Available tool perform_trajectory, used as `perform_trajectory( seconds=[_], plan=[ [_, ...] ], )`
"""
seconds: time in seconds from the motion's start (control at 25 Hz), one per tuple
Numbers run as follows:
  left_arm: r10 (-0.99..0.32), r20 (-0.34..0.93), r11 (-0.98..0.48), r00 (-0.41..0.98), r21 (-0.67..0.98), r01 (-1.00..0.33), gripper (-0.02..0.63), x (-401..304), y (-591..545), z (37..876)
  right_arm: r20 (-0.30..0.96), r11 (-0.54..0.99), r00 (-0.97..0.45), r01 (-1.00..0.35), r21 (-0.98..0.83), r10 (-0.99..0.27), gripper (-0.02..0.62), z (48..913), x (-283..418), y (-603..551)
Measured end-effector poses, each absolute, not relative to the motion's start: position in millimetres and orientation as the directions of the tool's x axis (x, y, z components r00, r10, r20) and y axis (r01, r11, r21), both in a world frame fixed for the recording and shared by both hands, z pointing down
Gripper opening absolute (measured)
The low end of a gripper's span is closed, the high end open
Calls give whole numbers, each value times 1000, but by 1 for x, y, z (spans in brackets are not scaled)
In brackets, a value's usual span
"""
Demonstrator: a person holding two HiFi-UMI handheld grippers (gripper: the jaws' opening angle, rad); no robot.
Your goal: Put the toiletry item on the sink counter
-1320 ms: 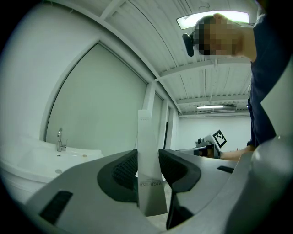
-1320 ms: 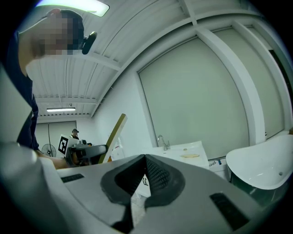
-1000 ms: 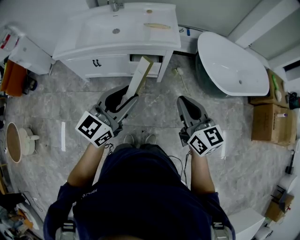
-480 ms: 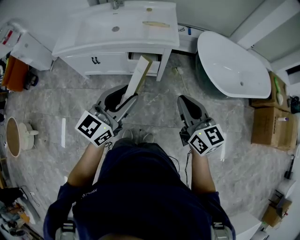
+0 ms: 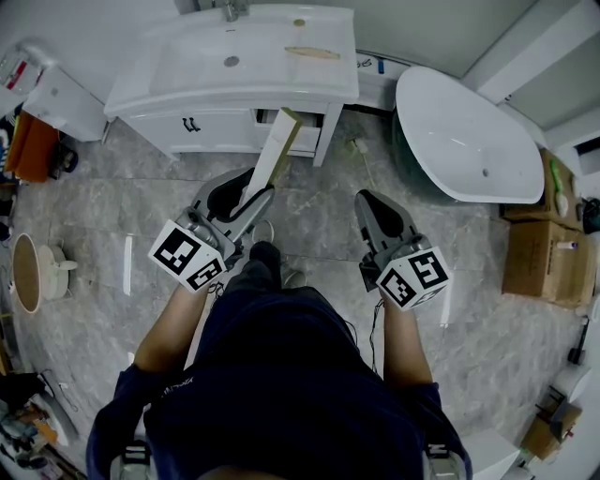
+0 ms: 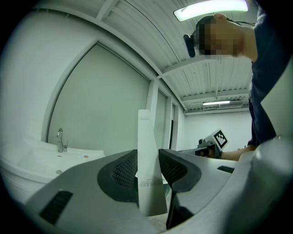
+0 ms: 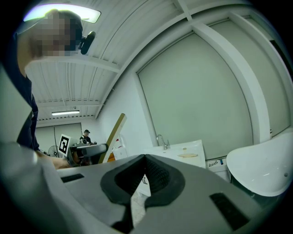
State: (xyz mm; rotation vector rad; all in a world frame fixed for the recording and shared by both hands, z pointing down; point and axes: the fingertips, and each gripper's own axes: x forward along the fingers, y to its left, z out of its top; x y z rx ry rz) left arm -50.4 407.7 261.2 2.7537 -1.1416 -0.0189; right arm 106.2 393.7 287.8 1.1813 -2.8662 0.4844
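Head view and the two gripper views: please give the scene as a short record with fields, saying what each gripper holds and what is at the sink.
left gripper: shut on a tall white box, which points toward the sink
right gripper: shut, nothing between the jaws
sink counter: white, with basin and faucet; a flat beige item lies right of the basin
task state: box not yet on the counter
beside the sink: white bathtub, at the right in the head view

I'm standing on grey marble floor [image 5: 94,216]; white vanity [image 5: 225,131] sitting far ahead, white bathtub [image 5: 450,122] far right, cardboard boxes [image 5: 539,258] beyond it, strip light [image 6: 210,7] glowing overhead.
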Motion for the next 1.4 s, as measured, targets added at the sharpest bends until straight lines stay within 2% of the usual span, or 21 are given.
perform_trajectory(
  seconds=[0.6, 1.4],
  plan=[
    [-687, 55, -705, 725, 190, -683, 163, -63, 333, 278, 154, 646, -697, -711, -278, -700, 3, 298, 94, 326],
    [-656, 65, -721, 752, 240, -650, 163, -129, 190, 294, 199, 594, -647, -758, -269, -736, 3, 300, 34, 196]
  ],
)
